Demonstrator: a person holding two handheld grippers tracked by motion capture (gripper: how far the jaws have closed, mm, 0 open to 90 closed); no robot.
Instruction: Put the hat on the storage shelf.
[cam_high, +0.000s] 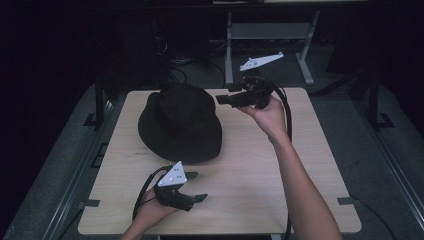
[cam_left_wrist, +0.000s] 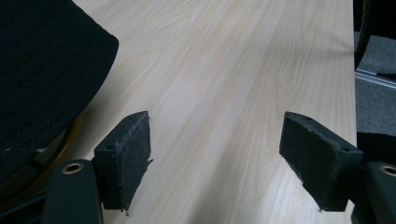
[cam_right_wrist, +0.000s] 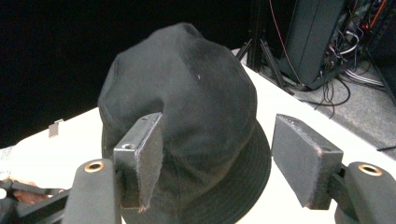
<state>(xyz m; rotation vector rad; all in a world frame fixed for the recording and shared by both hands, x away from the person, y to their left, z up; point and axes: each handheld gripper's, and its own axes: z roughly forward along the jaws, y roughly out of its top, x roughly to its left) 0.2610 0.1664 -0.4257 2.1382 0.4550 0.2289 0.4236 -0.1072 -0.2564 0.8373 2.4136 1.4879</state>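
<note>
A black bucket hat (cam_high: 180, 122) sits crown up on the left half of the light wooden table (cam_high: 260, 165). My left gripper (cam_high: 196, 186) rests low near the front edge, just in front of the hat's brim, and points right. Its jaws stand open over bare wood in the left gripper view (cam_left_wrist: 217, 126), with the hat's brim (cam_left_wrist: 46, 70) off to their left. My right gripper (cam_high: 226, 94) hovers at the back of the table, right of the crown, pointing left at it. In the right gripper view (cam_right_wrist: 217, 121) its jaws are open and the hat (cam_right_wrist: 187, 84) lies beyond them, untouched.
A grey metal stand (cam_high: 270, 35) rises behind the table's far edge. Cables and dark equipment (cam_right_wrist: 322, 46) crowd the floor at the back. The right half of the tabletop (cam_left_wrist: 243, 56) is bare wood, crossed by the person's right forearm (cam_high: 295, 180).
</note>
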